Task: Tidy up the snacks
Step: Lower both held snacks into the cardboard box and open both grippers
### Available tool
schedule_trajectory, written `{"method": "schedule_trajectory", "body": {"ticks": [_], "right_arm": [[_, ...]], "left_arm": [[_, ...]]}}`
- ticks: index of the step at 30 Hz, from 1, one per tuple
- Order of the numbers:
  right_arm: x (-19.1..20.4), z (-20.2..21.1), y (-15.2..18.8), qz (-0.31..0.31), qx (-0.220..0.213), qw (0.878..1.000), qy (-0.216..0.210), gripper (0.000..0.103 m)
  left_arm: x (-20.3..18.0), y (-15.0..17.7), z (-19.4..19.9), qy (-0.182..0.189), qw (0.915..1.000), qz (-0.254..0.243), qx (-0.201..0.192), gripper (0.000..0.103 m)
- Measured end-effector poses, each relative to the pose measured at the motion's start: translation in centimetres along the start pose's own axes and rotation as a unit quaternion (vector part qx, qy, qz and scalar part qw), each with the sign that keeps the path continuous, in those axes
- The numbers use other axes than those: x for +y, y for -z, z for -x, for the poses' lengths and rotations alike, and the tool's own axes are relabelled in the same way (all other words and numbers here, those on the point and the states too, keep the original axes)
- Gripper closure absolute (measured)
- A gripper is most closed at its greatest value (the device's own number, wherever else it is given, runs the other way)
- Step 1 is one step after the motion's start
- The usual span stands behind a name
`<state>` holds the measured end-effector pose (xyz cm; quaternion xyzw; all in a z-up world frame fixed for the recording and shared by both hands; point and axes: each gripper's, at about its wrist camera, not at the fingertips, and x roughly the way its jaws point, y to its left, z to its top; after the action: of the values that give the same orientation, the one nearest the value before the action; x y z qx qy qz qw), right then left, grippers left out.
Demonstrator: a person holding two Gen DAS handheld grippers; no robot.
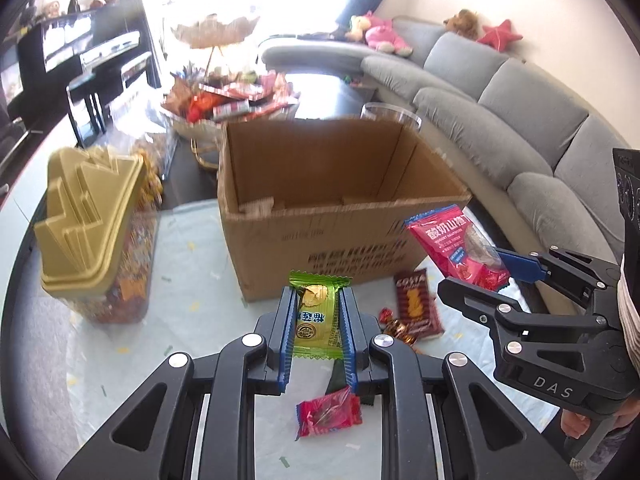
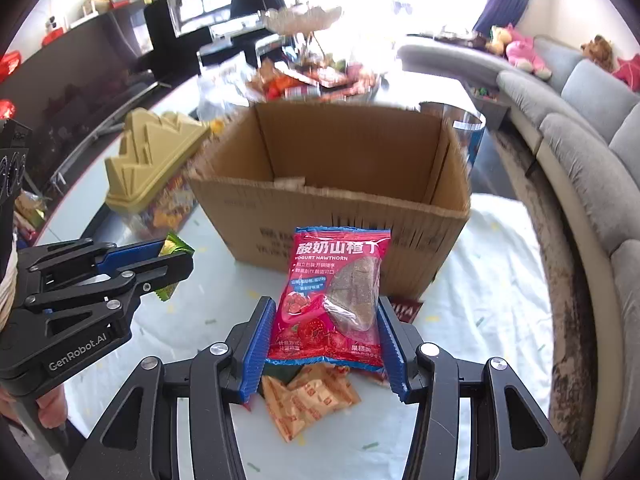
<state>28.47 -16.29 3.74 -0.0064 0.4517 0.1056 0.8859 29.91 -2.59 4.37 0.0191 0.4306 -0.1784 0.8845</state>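
Pinching light, crinkly wrappers flat across their sealed edges, a green snack packet (image 1: 316, 316) is being gripped by the left gripper (image 1: 317, 328) fingers, a red hawthorn bag (image 2: 334, 300) by the right gripper (image 2: 325, 344).

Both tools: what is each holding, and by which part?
Left tool: green packet, gripped by its side edges. Right tool: red hawthorn bag, by its lower sides.

Green and yellow wrapper (image 1: 316, 320) between blue ribbed pads (image 1: 347, 328) on a black hand-held gripper (image 1: 318, 304). Red-pink packet (image 2: 334, 300) with white lettering and strawberry print; plain brown cardboard box (image 2: 332, 200) with dark printed text. Gold lid (image 1: 86, 216), orange sachets (image 2: 308, 400), pale surface (image 2: 480, 320) flecked green and yellow.
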Motion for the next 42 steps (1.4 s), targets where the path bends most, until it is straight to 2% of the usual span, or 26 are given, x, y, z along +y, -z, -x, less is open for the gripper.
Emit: {"method": "schedule_trajectory", "body": {"ticks": [2, 8, 20, 30, 42], "right_arm": [[0.2, 1.1, -0.6, 0.004, -0.024, 1.0, 0.006, 0.052], [0.0, 3.0, -2.3, 0.003, -0.061, 0.998, 0.013, 0.052], [-1.0, 3.5, -5.7, -0.002, -0.089, 0.996, 0.017, 0.052], [-1.5, 1.3, -7.7, 0.003, -0.084, 0.996, 0.009, 0.052], [-2.8, -2.5, -8.8, -0.002, -0.067, 0.998, 0.008, 0.052]], "left_arm": [[-0.1, -0.6, 0.7, -0.001, 0.9999, -0.003, -0.013, 0.082], [-0.9, -2.4, 2.3, -0.004, 0.9991, -0.009, -0.041, 0.082], [-0.6, -6.2, 2.5, -0.015, 0.9975, -0.006, -0.069, 0.081], [0.7, -8.0, 0.1, -0.02, 0.9976, 0.0, -0.066, 0.082], [1.9, -9.2, -4.7, -0.018, 0.999, 0.008, -0.04, 0.081]]}}
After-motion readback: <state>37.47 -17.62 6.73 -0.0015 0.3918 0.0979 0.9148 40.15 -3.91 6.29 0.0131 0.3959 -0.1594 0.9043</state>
